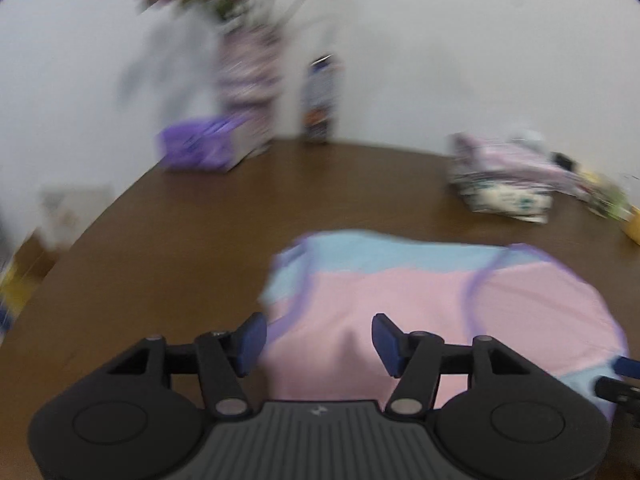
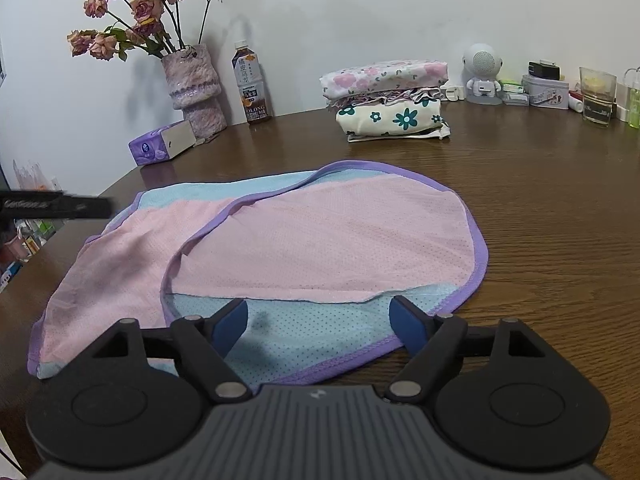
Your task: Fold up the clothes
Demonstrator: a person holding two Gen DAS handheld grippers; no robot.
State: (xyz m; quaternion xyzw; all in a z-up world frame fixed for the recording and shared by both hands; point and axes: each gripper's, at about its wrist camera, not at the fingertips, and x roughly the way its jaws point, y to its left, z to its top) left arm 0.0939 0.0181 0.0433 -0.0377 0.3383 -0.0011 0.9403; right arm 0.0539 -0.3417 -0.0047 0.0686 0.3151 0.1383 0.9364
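We see the pink and blue garment (image 2: 304,240) lying flat on the brown table (image 2: 560,220), partly folded: a pink panel with a purple hem is laid over the blue layer, and its long axis runs across in front of both tools, left to right. Our right gripper (image 2: 320,320) sits at the garment's near edge with its jaws wide apart and nothing between the blue pads; the blue mesh strip and purple hem lie just ahead of and below its fingertips. Our left gripper (image 1: 320,340) hangs over the left end of the same garment (image 1: 420,304), jaws parted about halfway and empty, with pink cloth directly ahead and the bare table off to its left. That view is blurred, so we cannot tell whether its pads touch the fabric. We judge the right tool to be the nearer to a graspable hem, the left to the pink end. Further ahead of the right gripper stand a stack of folded clothes (image 2: 388,100), a vase of roses (image 2: 196,84), a tea bottle (image 2: 250,84) and a tissue box (image 2: 162,146), all well apart from the garment.
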